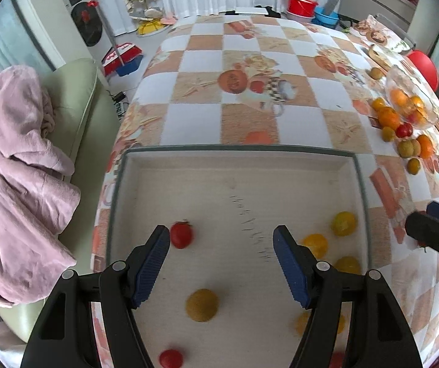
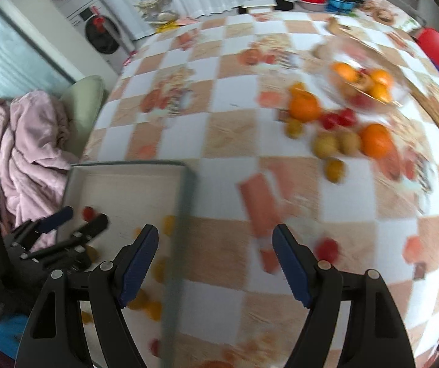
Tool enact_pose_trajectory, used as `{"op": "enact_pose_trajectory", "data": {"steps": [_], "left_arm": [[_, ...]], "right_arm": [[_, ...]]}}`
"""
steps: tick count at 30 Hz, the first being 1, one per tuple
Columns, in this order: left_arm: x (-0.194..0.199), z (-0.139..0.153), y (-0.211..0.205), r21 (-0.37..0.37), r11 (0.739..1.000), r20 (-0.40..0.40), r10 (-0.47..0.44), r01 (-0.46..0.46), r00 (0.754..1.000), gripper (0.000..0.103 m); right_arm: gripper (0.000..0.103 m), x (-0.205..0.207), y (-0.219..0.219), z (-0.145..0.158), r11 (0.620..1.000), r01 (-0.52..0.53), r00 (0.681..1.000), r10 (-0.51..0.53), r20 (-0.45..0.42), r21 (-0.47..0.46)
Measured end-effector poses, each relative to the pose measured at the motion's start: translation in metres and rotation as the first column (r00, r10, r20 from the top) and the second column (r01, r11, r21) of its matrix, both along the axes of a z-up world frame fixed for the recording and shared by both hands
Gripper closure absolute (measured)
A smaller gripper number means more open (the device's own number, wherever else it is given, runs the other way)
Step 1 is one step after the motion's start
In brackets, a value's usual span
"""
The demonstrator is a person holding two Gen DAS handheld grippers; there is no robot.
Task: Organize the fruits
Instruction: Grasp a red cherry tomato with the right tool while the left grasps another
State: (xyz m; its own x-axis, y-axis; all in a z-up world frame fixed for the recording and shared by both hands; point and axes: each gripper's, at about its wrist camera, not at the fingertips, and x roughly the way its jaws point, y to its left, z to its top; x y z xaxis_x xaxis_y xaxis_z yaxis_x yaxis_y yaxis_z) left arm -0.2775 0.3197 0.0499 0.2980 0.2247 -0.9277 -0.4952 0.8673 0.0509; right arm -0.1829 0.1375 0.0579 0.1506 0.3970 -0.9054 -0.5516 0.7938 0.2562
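Left wrist view: left gripper (image 1: 221, 239) fingers apart, empty, over tray (image 1: 361, 181) floor between scattered tomatoes (image 1: 181, 235).

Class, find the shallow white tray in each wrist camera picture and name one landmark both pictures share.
Left wrist view: the tray fills the lower centre, directly under the open left gripper.
Right wrist view: the tray lies lower left, its right wall running down past the right gripper.
Shared landmark: the pink blanket at the left edge.
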Motion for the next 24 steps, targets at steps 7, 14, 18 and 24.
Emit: {"op": "enact_pose_trajectory", "data": {"steps": [7, 14, 18, 24], "left_arm": [[0.014, 0.014, -0.034, -0.003, 0.997, 0.03, -0.078, 0.078, 0.997, 0.032], [0.034, 0.017, -0.07, -0.02, 0.987, 0.04, -0.16, 0.161, 0.986, 0.032], [0.044, 0.019, -0.086, -0.028, 0.98, 0.043, -0.195, 0.196, 0.98, 0.032], [0.062, 0.018, -0.106, -0.043, 0.97, 0.045, -0.237, 0.239, 0.97, 0.032]], "right_arm": [[0.023, -0.004, -0.061, -0.023, 0.992, 0.104, 0.994, -0.105, -0.003, -0.078], [0.023, -0.01, -0.064, -0.038, 0.99, 0.085, 0.996, -0.08, 0.048, -0.11], [0.033, -0.011, -0.057, -0.04, 0.988, 0.076, 0.992, -0.061, 0.11, -0.135], [0.073, -0.005, -0.06, -0.039, 0.982, 0.069, 0.983, -0.038, 0.177, -0.174]]}}
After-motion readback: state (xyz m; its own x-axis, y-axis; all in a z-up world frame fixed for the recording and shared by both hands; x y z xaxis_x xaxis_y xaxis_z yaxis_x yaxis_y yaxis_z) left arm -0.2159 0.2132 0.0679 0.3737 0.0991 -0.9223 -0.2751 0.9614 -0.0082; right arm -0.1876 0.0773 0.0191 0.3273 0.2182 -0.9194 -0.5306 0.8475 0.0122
